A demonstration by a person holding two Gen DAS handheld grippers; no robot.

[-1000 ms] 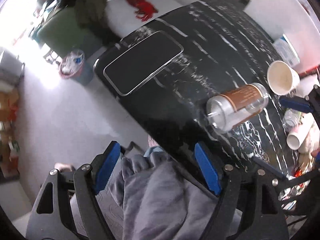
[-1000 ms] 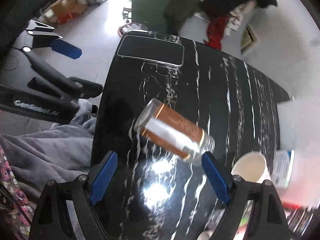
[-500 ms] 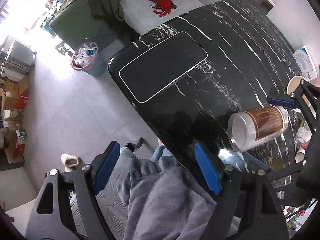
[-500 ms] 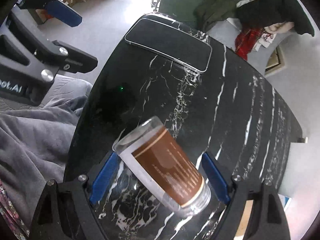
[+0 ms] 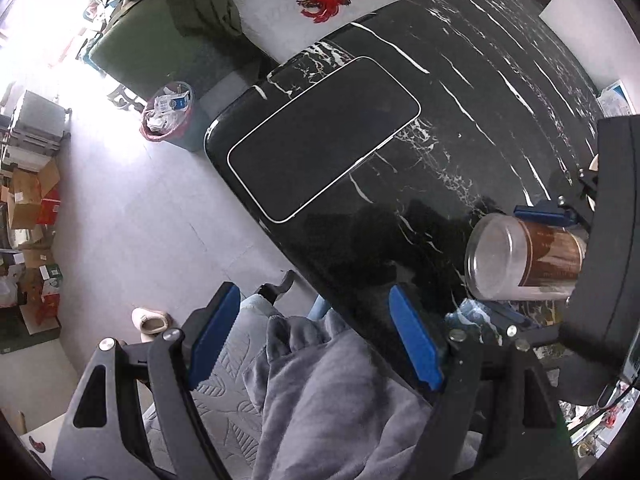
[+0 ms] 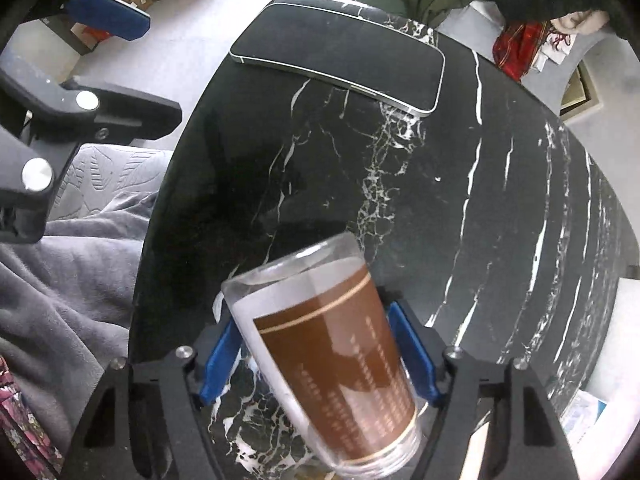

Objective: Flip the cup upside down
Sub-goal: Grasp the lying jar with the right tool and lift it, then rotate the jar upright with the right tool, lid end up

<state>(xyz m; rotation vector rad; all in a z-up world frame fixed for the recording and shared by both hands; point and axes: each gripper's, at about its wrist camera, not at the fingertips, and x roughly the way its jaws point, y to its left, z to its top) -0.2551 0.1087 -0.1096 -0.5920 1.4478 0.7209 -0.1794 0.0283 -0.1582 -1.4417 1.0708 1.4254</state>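
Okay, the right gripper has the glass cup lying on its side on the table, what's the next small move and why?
Probably lift slightly, then start rotating the wrist. The cup lies on its side on the marble table, and the right gripper has its blue fingers against both sides. The left gripper hangs open, uninvolved.

A lived-in home room: a glossy black marble table (image 5: 460, 92), clothes heaped on a green sofa (image 5: 152, 52) at eleven o'clock, a full waste bin (image 5: 168, 114), cardboard boxes (image 5: 28, 200) at nine o'clock.
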